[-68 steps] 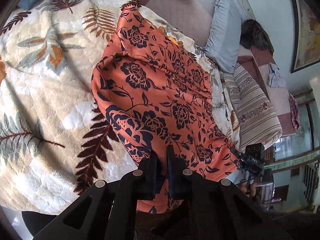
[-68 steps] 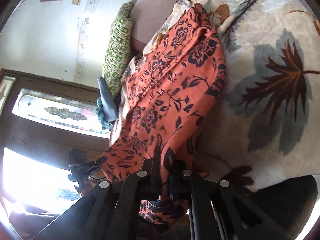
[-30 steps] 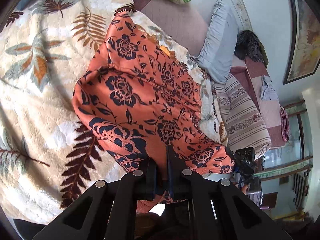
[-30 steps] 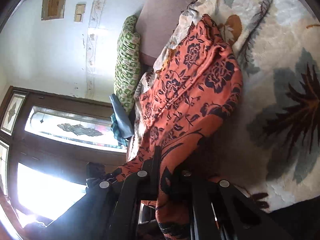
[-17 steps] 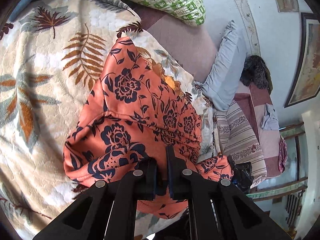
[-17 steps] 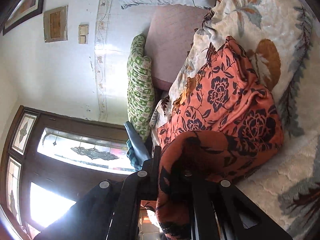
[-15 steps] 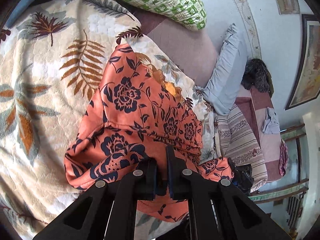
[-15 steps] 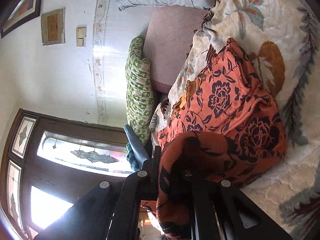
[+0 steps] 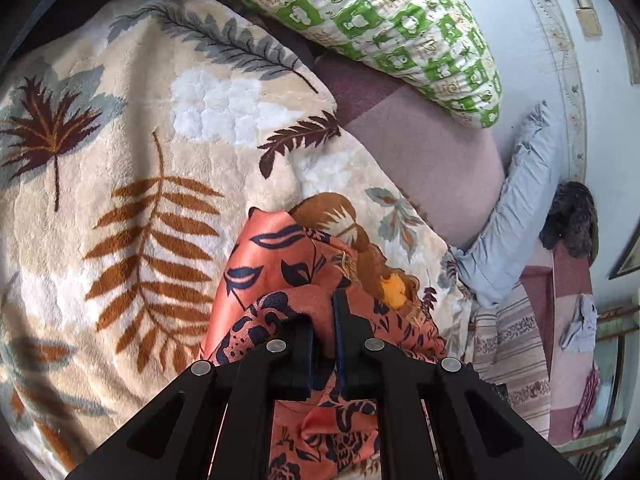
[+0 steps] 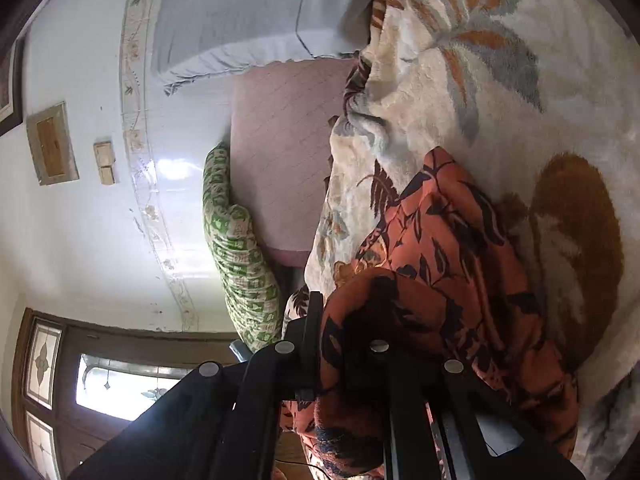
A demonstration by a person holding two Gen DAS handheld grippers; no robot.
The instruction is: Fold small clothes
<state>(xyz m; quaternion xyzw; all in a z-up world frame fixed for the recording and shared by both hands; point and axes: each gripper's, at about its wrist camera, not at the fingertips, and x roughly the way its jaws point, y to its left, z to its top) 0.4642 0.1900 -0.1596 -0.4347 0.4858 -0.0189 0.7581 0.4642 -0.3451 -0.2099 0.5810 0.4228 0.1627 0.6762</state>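
Observation:
An orange garment with a dark floral print (image 9: 272,256) lies on a cream leaf-patterned blanket (image 9: 120,160). My left gripper (image 9: 324,316) is shut on one end of the garment, folded over onto the part that lies near the blanket's far edge. In the right wrist view the same garment (image 10: 452,240) is doubled over, and my right gripper (image 10: 332,320) is shut on its other corner; the cloth drapes over one finger and hides it.
A green-and-white pillow (image 9: 380,12) and a pale blue pillow (image 9: 516,216) lie beyond the blanket on a pink mattress (image 9: 424,148). A striped cloth (image 9: 516,364) lies at the right. The wall (image 10: 80,220) stands close behind the bed.
Both grippers have carried the garment's near end forward toward the pillows. The garment went from spread out long to doubled over on itself.

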